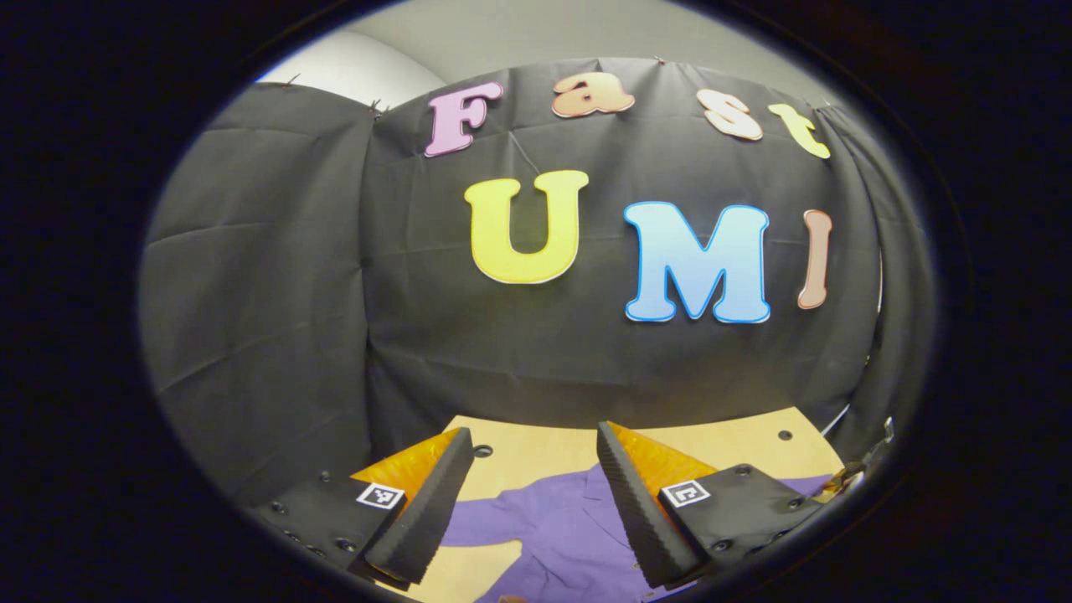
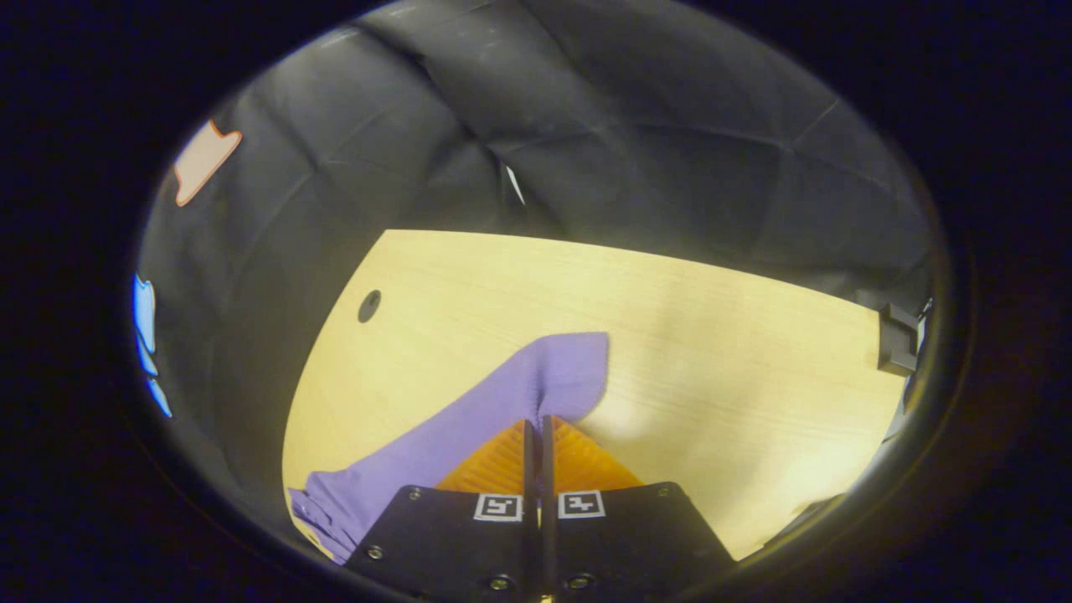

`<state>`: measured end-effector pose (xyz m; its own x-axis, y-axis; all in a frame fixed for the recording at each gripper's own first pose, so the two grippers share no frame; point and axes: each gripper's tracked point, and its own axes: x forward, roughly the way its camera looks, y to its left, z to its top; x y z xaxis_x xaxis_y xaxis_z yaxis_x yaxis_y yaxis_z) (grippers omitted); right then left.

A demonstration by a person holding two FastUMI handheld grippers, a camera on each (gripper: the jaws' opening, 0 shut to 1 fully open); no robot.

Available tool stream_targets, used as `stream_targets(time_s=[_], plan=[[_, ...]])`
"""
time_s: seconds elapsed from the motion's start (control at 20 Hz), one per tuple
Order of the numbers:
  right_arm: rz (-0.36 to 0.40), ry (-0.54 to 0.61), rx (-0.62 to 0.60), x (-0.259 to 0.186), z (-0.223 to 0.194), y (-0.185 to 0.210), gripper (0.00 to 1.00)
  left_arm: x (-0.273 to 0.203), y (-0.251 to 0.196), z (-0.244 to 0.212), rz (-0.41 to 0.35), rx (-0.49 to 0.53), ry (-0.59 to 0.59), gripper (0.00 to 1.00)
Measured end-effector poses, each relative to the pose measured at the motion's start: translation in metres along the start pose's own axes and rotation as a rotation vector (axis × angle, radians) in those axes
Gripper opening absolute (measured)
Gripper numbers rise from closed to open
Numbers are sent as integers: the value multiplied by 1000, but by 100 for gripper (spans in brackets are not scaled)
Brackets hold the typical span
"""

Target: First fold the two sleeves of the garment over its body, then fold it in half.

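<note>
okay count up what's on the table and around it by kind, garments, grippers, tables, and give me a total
Garments: 1, the purple garment, one sleeve stretched over the wood.
Grippers: 2, the left gripper with fingers apart, the right gripper with fingers together at the sleeve.
Tables: 1, the wooden table.
Total: 4

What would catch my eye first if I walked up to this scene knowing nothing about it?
Most likely the purple garment spread on the pale wooden table. In the right gripper view, one sleeve stretches across the wood with the right gripper pinched shut at its edge. In the left gripper view, the left gripper hangs open above the garment.
</note>
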<state>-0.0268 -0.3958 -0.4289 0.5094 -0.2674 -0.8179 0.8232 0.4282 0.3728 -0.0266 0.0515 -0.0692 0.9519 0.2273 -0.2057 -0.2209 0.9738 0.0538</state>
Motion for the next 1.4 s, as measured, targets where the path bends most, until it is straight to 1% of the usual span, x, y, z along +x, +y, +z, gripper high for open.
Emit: stream_targets(time_s=[0.05, 0.25, 0.35, 0.5, 0.7, 0.9, 1.15, 1.4], plan=[[21, -3, 7, -2, -3, 13, 1, -1, 1, -1, -1, 2, -1, 93], [110, 16, -3, -10, -20, 57, 1, -3, 7, 0, -5, -1, -5, 93], [158, 40, -42, -16, -38, 83, 1, -4, 12, 0, -4, -8, -7, 93], [229, 89, -136, -30, -76, 130, 1, -9, 26, -4, 6, -15, -5, 93], [324, 180, -221, -49, -137, 187, 2, -17, 55, -14, 32, -34, 9, 93], [388, 255, -322, -66, -202, 235, 1, -31, 87, -26, 59, -71, 28, 93], [478, 333, -468, -90, -293, 300, 1, -48, 142, -41, 122, -96, 47, 93], [529, 402, -583, -99, -381, 343, 1, -68, 194, -50, 189, -111, 50, 93]])
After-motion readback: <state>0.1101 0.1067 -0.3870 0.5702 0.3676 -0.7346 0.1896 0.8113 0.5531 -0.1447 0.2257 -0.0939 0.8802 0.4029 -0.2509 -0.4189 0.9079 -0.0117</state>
